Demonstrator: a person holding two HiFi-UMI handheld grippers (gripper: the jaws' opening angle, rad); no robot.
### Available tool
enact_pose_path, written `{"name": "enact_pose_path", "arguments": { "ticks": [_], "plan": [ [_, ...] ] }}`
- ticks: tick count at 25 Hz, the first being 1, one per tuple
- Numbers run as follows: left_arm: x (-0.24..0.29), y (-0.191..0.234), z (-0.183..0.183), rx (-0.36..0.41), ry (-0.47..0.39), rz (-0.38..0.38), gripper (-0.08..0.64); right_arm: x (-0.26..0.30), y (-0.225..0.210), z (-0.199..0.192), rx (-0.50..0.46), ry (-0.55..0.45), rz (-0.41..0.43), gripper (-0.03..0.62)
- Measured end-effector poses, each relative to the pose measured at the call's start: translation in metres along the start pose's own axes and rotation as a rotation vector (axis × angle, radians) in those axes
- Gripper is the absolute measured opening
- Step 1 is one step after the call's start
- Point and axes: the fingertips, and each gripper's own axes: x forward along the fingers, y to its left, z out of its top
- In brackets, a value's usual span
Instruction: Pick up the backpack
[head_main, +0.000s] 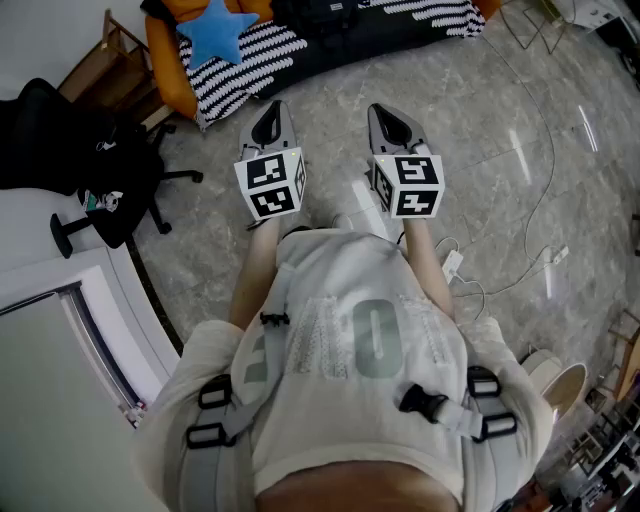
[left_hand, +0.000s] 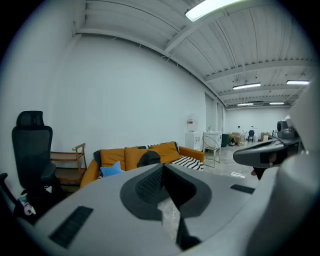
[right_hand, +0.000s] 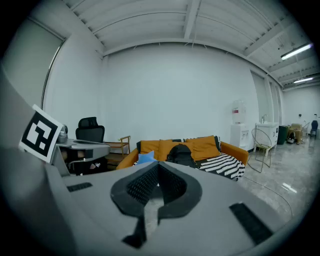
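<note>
A black backpack (head_main: 322, 16) sits on the orange sofa (head_main: 166, 62) across the floor, leaning on the back cushions (left_hand: 148, 158) (right_hand: 181, 154). Beside it lie a blue star pillow (head_main: 215, 33) and a black-and-white striped blanket (head_main: 250, 55). My left gripper (head_main: 270, 110) and right gripper (head_main: 386, 112) are held side by side in front of my chest, both pointing at the sofa and well short of it. In the left gripper view the left gripper (left_hand: 162, 168) is shut with nothing in it. The right gripper (right_hand: 158, 166) is likewise shut and empty.
A black office chair (head_main: 112, 190) stands at the left by a white desk (head_main: 40, 290), with a wooden rack (head_main: 112, 52) behind it. Cables (head_main: 540, 205) and a power strip (head_main: 452, 264) lie on the marble floor to the right. A wire chair (right_hand: 260, 145) stands right of the sofa.
</note>
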Motion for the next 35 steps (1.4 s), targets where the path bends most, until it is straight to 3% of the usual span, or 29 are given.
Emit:
{"name": "enact_pose_path", "arguments": {
  "ticks": [9, 16, 22, 25, 35],
  "plan": [
    [0.015, -0.002, 0.002, -0.006, -0.005, 0.001, 0.02, 0.006, -0.017, -0.004, 0.009, 0.009, -0.016, 0.006],
    [0.017, -0.002, -0.001, -0.009, 0.003, 0.007, 0.02, 0.014, -0.027, -0.002, 0.15, -0.029, 0.015, 0.008],
    [0.027, 0.021, 0.01, -0.077, -0.035, 0.05, 0.02, 0.03, -0.036, 0.005, 0.128, -0.022, 0.007, 0.008],
    [0.044, 0.029, 0.021, -0.065, -0.059, 0.042, 0.021, 0.047, -0.042, 0.014, 0.116, -0.028, 0.001, 0.008],
    [0.148, 0.065, 0.058, -0.11, -0.097, 0.021, 0.021, 0.124, -0.087, 0.055, 0.051, -0.05, -0.05, 0.008]
  ]
}}
